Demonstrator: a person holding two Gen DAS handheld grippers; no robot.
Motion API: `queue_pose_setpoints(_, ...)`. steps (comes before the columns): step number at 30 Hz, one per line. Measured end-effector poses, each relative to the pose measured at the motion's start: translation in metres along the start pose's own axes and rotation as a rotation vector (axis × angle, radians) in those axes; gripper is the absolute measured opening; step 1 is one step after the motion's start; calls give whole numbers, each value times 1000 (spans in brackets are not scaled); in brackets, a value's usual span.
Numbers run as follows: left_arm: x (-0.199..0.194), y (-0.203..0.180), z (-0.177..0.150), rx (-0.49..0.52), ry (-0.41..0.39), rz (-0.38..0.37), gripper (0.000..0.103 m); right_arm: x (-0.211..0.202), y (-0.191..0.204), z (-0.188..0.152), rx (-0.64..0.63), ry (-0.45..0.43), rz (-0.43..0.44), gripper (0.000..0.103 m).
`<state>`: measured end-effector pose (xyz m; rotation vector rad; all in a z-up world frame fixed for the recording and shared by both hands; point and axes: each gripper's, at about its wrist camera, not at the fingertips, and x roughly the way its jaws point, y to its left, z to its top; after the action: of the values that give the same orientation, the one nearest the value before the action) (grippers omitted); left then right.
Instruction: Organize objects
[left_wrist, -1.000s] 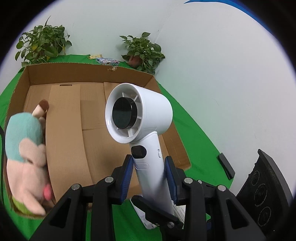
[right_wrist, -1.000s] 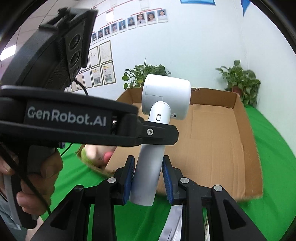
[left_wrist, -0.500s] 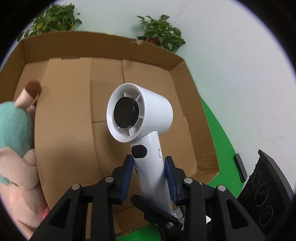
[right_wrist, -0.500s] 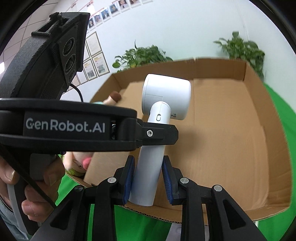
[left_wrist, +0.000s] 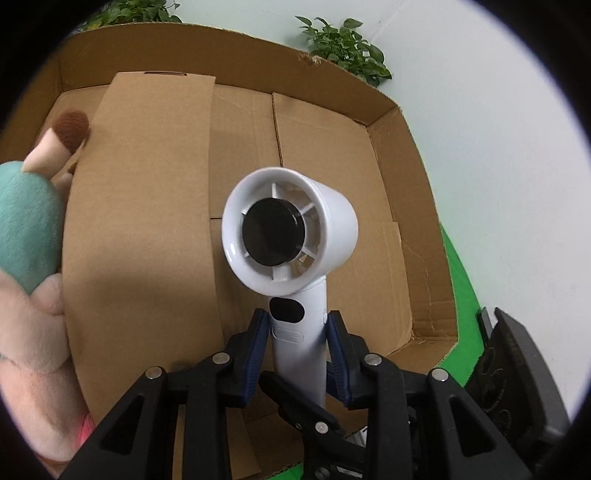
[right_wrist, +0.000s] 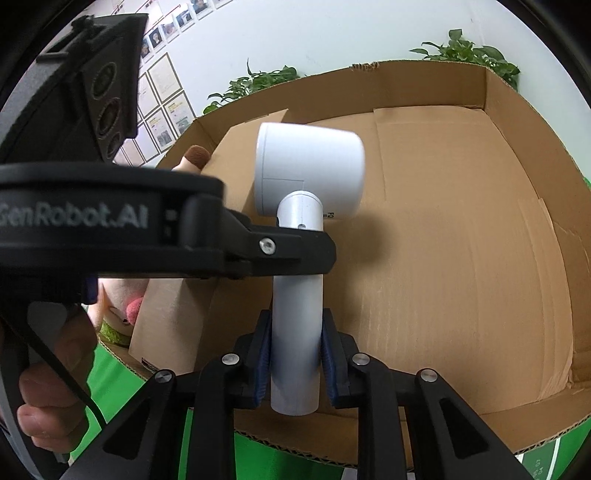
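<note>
A white handheld fan (left_wrist: 291, 240) is held upright over the open cardboard box (left_wrist: 369, 110). My left gripper (left_wrist: 297, 354) is shut on the fan's handle just below its black button. My right gripper (right_wrist: 295, 354) is shut on the lower handle of the fan (right_wrist: 310, 173), below the left gripper (right_wrist: 280, 251), which crosses in front of it. A plush toy (left_wrist: 29, 229) in teal and pink lies inside the box at its left side; it also shows in the right wrist view (right_wrist: 195, 157).
The box (right_wrist: 498, 221) floor is bare brown cardboard to the right of the toy. Green cloth (left_wrist: 461, 269) covers the table around the box. Potted plants (left_wrist: 343, 48) stand behind it by the white wall. The person's hand (right_wrist: 51, 398) holds the left gripper's grip.
Both grippers have carried the fan forward and lower, over the box. The box now fills both views and the plush toy looks nearer. Both grips on the handle are unchanged.
</note>
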<state>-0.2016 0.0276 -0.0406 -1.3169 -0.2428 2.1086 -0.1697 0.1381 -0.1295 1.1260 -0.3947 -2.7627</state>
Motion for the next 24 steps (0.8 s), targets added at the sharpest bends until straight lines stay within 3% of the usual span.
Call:
queue_pose_setpoints(5, -30, 6, -2, -12, -68, -57, 29, 12, 0, -2, 6, 29, -44, 23)
queue_pose_setpoints(14, -55, 19, -17, 3, -135, 9, 29, 18, 17, -3, -27, 45, -55, 29)
queue_pose_setpoints(17, -55, 21, -19, 19, -148, 32, 29, 10, 23, -4, -57, 13, -67, 44)
queue_pose_setpoints(21, -55, 23, -23, 34, -167, 62, 29, -6, 26, -6, -51, -17, -62, 49)
queue_pose_setpoints(24, -62, 18, -31, 77, -223, 121, 29, -26, 23, -11, -46, -52, -74, 73)
